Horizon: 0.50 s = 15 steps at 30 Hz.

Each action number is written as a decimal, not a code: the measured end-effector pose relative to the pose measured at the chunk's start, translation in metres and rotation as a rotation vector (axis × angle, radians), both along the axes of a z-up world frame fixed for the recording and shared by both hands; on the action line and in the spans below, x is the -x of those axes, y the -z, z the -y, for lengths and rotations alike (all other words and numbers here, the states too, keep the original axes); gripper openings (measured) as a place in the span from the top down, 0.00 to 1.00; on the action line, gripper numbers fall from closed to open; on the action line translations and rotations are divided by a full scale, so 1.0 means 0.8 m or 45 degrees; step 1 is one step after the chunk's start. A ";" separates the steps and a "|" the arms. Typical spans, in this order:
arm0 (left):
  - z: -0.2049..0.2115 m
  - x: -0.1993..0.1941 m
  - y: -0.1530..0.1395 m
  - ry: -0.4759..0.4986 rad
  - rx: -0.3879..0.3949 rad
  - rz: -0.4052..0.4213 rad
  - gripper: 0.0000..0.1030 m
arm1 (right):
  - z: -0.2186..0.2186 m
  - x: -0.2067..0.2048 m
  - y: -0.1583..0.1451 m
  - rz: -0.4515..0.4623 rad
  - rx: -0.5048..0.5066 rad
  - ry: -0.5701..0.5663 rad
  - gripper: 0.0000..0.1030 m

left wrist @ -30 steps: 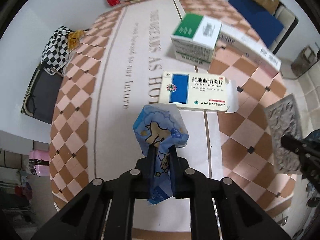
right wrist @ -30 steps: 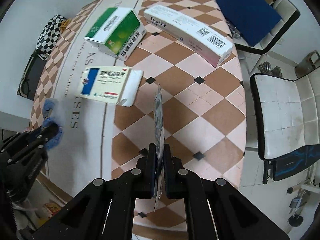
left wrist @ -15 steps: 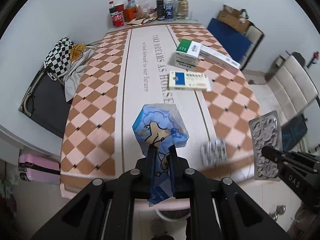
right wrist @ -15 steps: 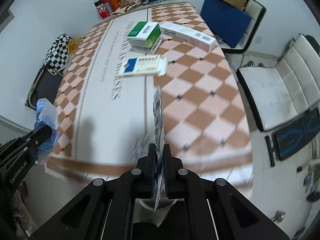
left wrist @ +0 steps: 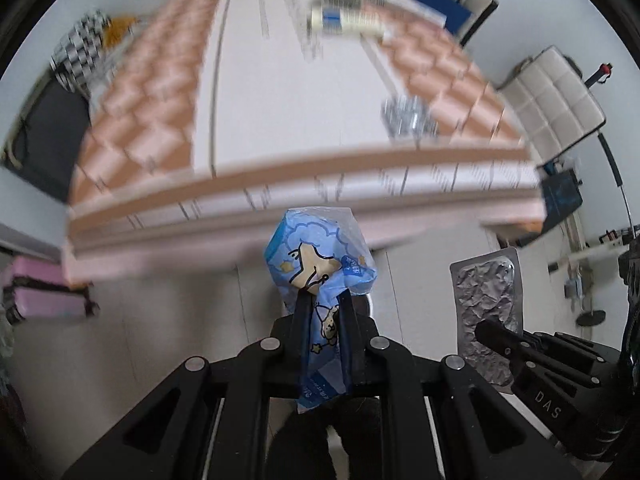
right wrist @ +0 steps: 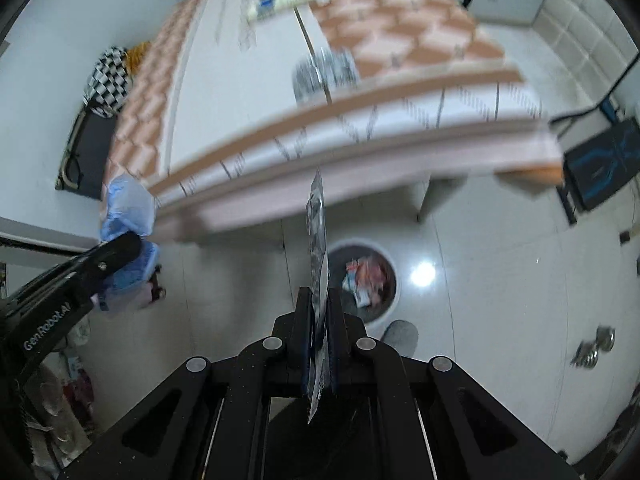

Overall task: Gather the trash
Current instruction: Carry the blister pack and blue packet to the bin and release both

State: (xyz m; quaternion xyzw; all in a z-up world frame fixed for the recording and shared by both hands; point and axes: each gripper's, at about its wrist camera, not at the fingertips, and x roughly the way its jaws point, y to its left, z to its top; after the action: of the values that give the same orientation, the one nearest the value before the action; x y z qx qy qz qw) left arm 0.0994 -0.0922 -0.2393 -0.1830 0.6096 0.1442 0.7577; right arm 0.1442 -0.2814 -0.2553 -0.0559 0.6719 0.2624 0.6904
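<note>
My left gripper [left wrist: 323,300] is shut on a blue cartoon-print wrapper [left wrist: 320,264], held off the table's front edge over the floor. My right gripper [right wrist: 320,298] is shut on a silver foil blister pack [right wrist: 318,236], seen edge-on; it shows flat in the left wrist view [left wrist: 486,300]. A round white trash bin [right wrist: 362,280] with wrappers inside stands on the floor just beyond the right gripper. The left gripper and wrapper [right wrist: 128,216] show at the left of the right wrist view.
The table [left wrist: 280,100] with a pink checked cloth lies ahead, blurred. Another blister pack [left wrist: 406,114] lies near its front edge; medicine boxes [left wrist: 348,20] sit farther back. White chairs [left wrist: 552,104] stand right, a pink case [left wrist: 44,292] left.
Both grippers pulled back off the table and tilted down towards the floor, still holding their items. The trash bin has come into the right wrist view.
</note>
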 end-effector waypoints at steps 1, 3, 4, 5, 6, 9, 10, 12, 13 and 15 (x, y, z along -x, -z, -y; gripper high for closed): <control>0.002 0.002 0.018 -0.006 0.025 -0.022 0.91 | 0.005 0.007 0.023 -0.030 0.019 -0.001 0.93; 0.006 0.004 0.070 -0.012 0.085 -0.074 0.91 | 0.011 0.009 0.059 -0.080 0.038 0.005 0.93; 0.008 0.003 0.100 -0.023 0.118 -0.097 0.90 | 0.015 0.012 0.087 -0.108 0.055 0.005 0.93; 0.008 0.004 0.121 -0.027 0.135 -0.116 0.90 | 0.018 0.014 0.106 -0.121 0.060 0.009 0.93; 0.008 0.003 0.152 -0.032 0.165 -0.138 0.90 | 0.022 0.015 0.134 -0.141 0.073 0.016 0.93; 0.010 -0.003 0.236 -0.040 0.235 -0.194 0.90 | 0.032 0.016 0.217 -0.208 0.085 0.047 0.93; 0.011 -0.005 0.261 -0.038 0.253 -0.207 0.89 | 0.035 0.016 0.248 -0.228 0.091 0.056 0.93; 0.012 -0.012 0.313 -0.026 0.264 -0.241 0.89 | 0.039 0.015 0.294 -0.245 0.095 0.073 0.93; 0.012 -0.016 0.337 -0.023 0.270 -0.251 0.87 | 0.042 0.014 0.327 -0.260 0.102 0.082 0.93; 0.011 -0.021 0.376 -0.025 0.287 -0.271 0.87 | 0.043 0.012 0.374 -0.289 0.100 0.099 0.93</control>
State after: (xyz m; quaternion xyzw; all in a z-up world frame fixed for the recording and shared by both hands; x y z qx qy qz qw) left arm 0.1166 -0.1011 -0.5398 -0.2565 0.6969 0.1008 0.6621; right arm 0.1350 -0.3160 -0.5547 -0.0268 0.7572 0.2134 0.6168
